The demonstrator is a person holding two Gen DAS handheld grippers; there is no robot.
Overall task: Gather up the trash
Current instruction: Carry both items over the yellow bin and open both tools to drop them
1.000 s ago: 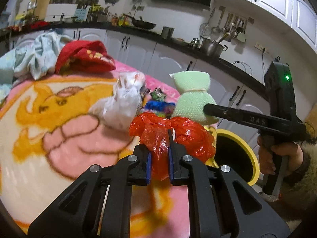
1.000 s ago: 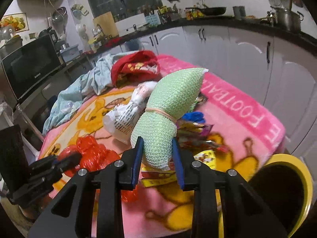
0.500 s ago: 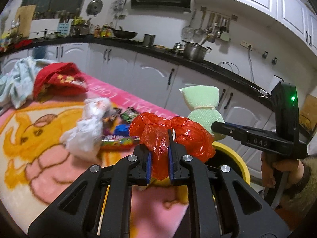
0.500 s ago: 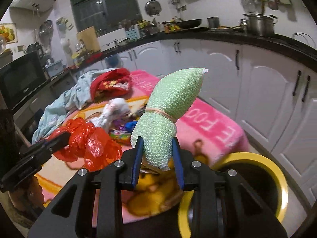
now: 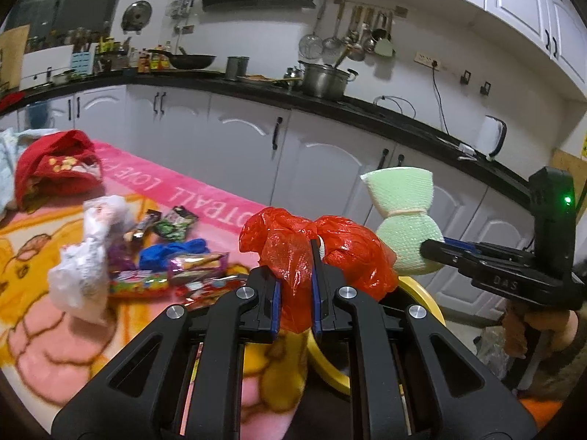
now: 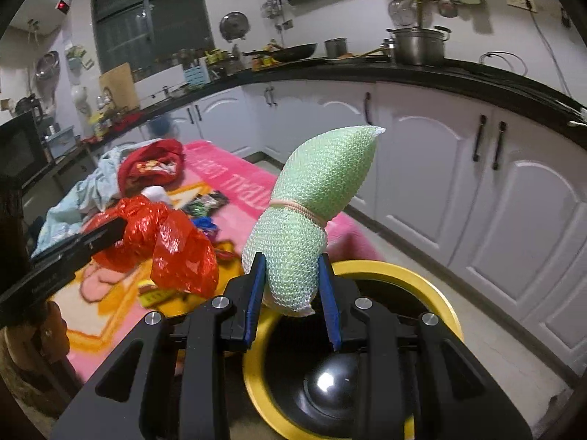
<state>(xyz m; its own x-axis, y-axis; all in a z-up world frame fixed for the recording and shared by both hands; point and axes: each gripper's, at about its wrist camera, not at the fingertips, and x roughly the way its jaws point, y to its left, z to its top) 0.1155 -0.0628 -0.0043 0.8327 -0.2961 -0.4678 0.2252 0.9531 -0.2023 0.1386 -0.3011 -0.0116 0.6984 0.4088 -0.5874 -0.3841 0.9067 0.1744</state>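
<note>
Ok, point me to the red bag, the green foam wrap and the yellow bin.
red bag (image 5: 352,253), left wrist view, on its crinkled right lobe.
green foam wrap (image 6: 323,172), right wrist view, on its upper half above the rubber band.
yellow bin (image 6: 433,293), right wrist view, on its rim.

Yellow bin (image 5: 422,293) mostly hidden behind red bag (image 5: 330,249); wrappers (image 5: 176,271) blurred.

Left hand-held gripper (image 5: 295,295): jaws clamped on crinkled red plastic. Right hand-held gripper (image 6: 292,289): jaws gripping green mesh bundle; person's hand (image 5: 543,324) on its handle.
</note>
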